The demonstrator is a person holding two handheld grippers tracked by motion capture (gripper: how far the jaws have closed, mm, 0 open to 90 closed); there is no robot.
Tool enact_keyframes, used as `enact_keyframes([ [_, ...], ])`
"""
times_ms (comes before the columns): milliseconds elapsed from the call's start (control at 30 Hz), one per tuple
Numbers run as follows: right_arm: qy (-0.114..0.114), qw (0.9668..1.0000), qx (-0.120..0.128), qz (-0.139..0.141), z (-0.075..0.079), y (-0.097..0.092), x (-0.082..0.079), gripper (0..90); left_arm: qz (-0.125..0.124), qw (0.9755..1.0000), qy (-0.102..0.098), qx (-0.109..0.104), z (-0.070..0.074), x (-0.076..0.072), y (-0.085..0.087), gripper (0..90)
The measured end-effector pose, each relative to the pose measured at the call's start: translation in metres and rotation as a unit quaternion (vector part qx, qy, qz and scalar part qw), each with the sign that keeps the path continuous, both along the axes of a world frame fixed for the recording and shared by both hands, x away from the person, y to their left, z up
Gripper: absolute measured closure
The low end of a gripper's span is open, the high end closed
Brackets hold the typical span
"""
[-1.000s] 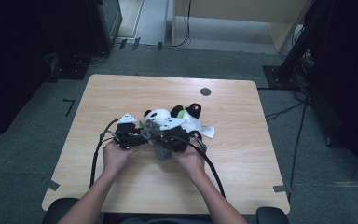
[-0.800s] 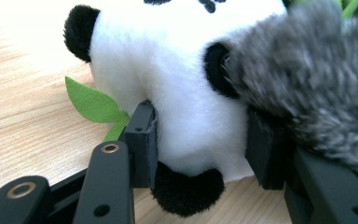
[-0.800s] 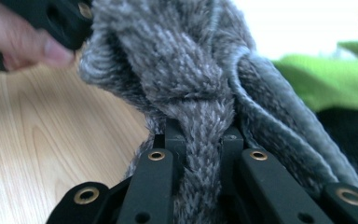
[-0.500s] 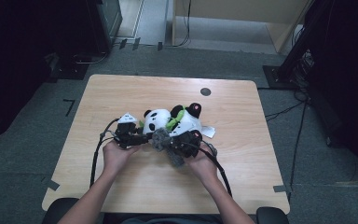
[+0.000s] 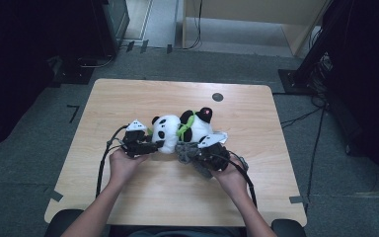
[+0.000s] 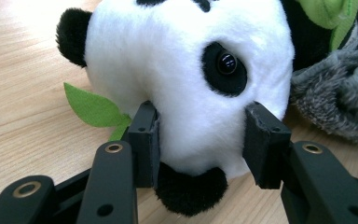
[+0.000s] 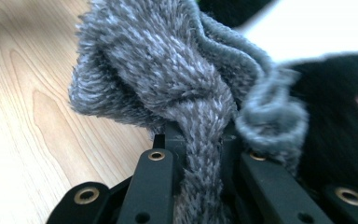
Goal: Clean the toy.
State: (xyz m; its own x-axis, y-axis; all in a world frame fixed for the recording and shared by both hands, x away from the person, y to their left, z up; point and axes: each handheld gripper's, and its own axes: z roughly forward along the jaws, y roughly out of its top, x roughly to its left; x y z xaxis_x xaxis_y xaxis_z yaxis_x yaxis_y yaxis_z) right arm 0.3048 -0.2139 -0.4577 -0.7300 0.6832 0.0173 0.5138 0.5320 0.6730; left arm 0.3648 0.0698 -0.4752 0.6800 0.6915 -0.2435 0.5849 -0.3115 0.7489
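A pale wooden table bears a black-and-white plush panda lying on its side at mid-table. The left gripper clamps the panda's head, jaws part-open around it. The right gripper is pinched tight on a fuzzy grey knitted scarf, bunched beside the panda's body. Judged progress: scarf gathered, not yet dressed on the toy.

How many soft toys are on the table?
1: a plush panda lies mid-table, its head squeezed between the left gripper pads. The grey fuzzy cloth pinched by the right gripper is a knitted piece, not a toy. More could hide underneath.
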Motion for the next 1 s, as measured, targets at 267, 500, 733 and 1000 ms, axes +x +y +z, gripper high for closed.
enact_keyframes([
  [267, 0.002, 0.9999, 0.002, -0.015, 0.004, -0.019, -0.004, 81.1, 0.001, 1.0000, 0.003, -0.003, 0.001, 0.001, 0.001, 53.2],
  [500, 0.022, 0.9994, 0.013, -0.025, 0.006, -0.035, -0.003, 81.0, -0.001, 1.0000, 0.002, 0.001, 0.001, 0.001, 0.001, 53.2],
  [733, 0.018, 0.9993, 0.009, -0.033, 0.006, -0.050, -0.002, 80.3, 0.000, 1.0000, 0.003, 0.001, 0.001, 0.002, 0.001, 53.2],
  [1000, 0.015, 0.9983, 0.012, -0.055, 0.008, -0.072, -0.001, 80.3, 0.001, 1.0000, 0.004, 0.001, 0.001, 0.002, 0.001, 53.3],
])
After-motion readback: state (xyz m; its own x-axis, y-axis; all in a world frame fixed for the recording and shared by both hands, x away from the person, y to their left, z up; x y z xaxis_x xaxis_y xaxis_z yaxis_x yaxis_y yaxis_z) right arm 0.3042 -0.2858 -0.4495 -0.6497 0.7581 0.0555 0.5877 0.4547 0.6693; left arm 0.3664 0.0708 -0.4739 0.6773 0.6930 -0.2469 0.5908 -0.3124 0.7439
